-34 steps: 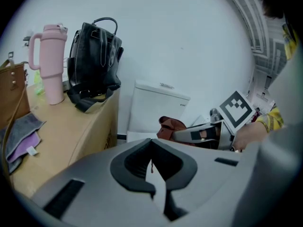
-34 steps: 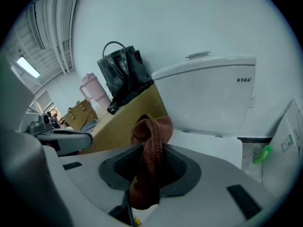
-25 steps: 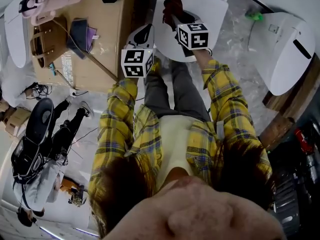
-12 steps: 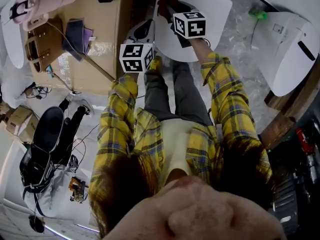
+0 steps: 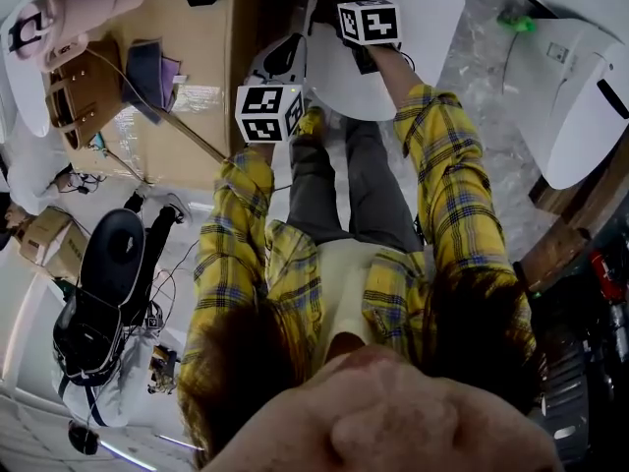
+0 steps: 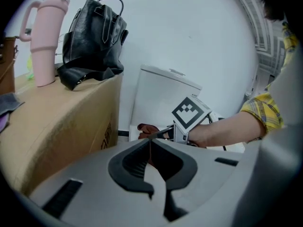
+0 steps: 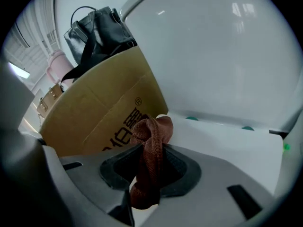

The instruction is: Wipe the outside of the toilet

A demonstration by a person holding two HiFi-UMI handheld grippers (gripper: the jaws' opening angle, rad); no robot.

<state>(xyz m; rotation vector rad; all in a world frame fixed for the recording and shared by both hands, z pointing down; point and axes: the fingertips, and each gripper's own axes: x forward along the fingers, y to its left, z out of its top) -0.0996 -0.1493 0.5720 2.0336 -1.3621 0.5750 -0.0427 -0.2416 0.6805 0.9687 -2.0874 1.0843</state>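
Right gripper (image 5: 336, 6) is out at the far end of the toilet (image 5: 398, 72), jaws clamped on a brown cloth (image 7: 150, 160). The cloth's long axis follows the jaws: a strip pinched between the pads, with a folded lump sticking out past the tips. In the right gripper view that lump sits at the left edge of the toilet's flat white surface (image 7: 227, 143), with a cardboard box (image 7: 109, 112) close on its left and a big curved white part of the toilet rising behind. It looks to be touching or just off the white surface; I cannot tell which. The surface to be wiped lies ahead and to the right of the cloth tip, so my reading is that the stroke has room to run rightward, away from the box. The toilet's long axis runs near to far in the head view, its rounded front pointing at the person's knees and its back end far, beyond the cloth. Left gripper (image 6: 150, 148) has its jaws together with nothing between them. It hangs back on the near left side of the toilet, aimed toward the tank (image 6: 163, 98) and the right gripper's cloth (image 6: 144, 129). The right gripper is plainly the nearer one and the working one. A black bag (image 6: 94, 37) and a pink cup (image 6: 45, 37) stand on top of the box, clear of the wiping path.
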